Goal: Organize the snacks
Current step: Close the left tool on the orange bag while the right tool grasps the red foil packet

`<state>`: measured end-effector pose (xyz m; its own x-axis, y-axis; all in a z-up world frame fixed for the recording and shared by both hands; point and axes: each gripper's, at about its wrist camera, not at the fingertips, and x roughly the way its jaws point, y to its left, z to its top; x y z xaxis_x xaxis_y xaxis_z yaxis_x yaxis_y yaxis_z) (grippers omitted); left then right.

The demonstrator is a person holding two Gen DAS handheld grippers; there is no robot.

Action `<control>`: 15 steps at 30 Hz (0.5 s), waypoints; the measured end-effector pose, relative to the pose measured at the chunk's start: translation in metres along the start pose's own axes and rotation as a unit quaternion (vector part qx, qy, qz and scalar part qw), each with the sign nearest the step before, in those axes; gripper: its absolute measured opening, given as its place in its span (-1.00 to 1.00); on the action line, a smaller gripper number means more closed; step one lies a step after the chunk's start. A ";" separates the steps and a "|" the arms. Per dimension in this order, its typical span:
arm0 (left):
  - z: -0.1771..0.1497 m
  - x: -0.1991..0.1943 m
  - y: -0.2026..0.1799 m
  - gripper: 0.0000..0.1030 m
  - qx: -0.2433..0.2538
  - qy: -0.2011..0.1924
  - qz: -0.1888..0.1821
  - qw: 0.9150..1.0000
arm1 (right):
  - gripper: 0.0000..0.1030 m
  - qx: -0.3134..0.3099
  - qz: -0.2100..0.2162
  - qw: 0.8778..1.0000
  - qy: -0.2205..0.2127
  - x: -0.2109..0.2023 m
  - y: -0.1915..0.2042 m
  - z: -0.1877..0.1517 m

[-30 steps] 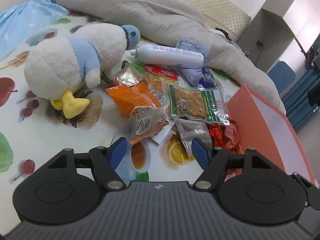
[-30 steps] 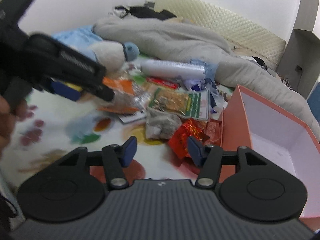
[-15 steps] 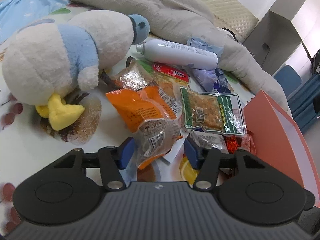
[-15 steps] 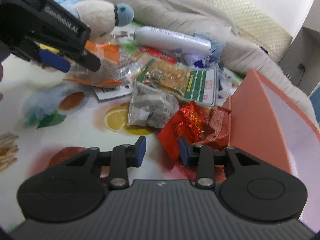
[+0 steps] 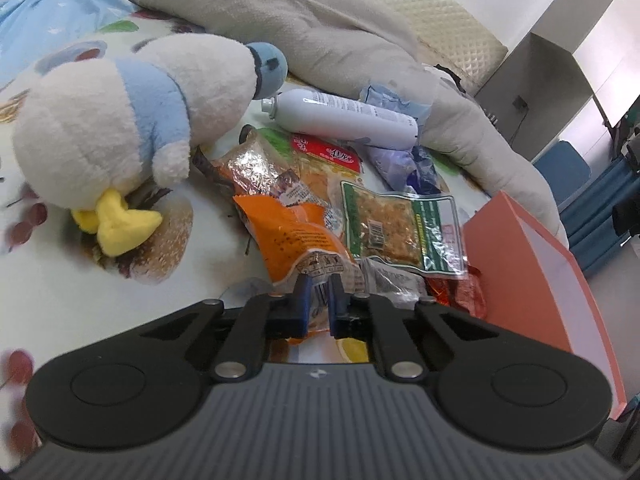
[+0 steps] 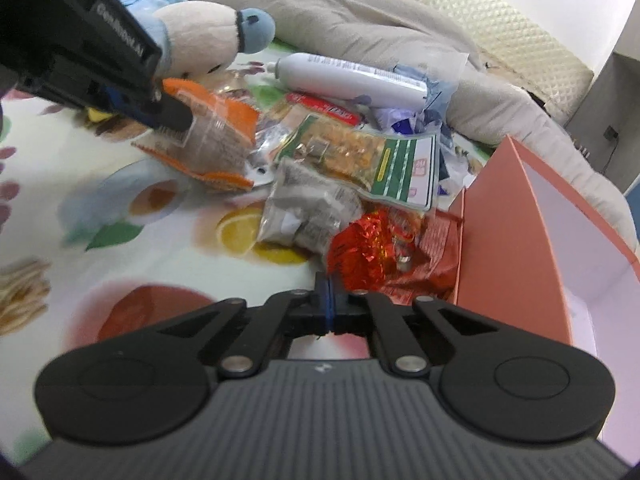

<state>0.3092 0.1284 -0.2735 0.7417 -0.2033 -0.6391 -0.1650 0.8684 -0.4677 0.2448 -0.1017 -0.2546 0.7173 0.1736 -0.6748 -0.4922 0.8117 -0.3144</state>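
Observation:
A pile of snack packets lies on the fruit-print sheet beside an open orange box. My left gripper has its jaws closing on the clear near end of the orange snack packet, which is pinched between the pads. In the right wrist view that gripper holds the same orange packet at the upper left. My right gripper is shut, its pads meeting on the near corner of the red foil packet, next to the box wall.
A green-edged packet, a silver-grey packet and a red-labelled packet lie in the pile. A white-and-blue plush toy sits at the left, a white bottle behind, a grey blanket beyond.
Both grippers came forward and down to the pile and their jaws closed from wide open. The left took hold of the orange packet's end, the right of the red packet's corner.

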 end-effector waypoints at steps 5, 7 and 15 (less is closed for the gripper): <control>-0.014 -0.028 -0.006 -0.83 -0.001 0.002 -0.007 1.000 | -0.95 0.006 0.009 1.000 -0.001 -0.031 0.005 -0.012; -0.023 -0.041 -0.010 -0.83 0.000 0.007 -0.008 1.000 | -0.95 0.022 0.027 0.999 0.005 -0.043 0.004 -0.016; -0.056 -0.085 -0.021 -0.83 -0.007 0.030 -0.021 0.999 | -0.95 0.028 0.054 0.998 0.009 -0.090 0.016 -0.044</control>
<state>0.2133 0.1021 -0.2437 0.7081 -0.2674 -0.6535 -0.1435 0.8518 -0.5039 0.1505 -0.1290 -0.2278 0.6525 0.2519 -0.7147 -0.5368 0.8193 -0.2014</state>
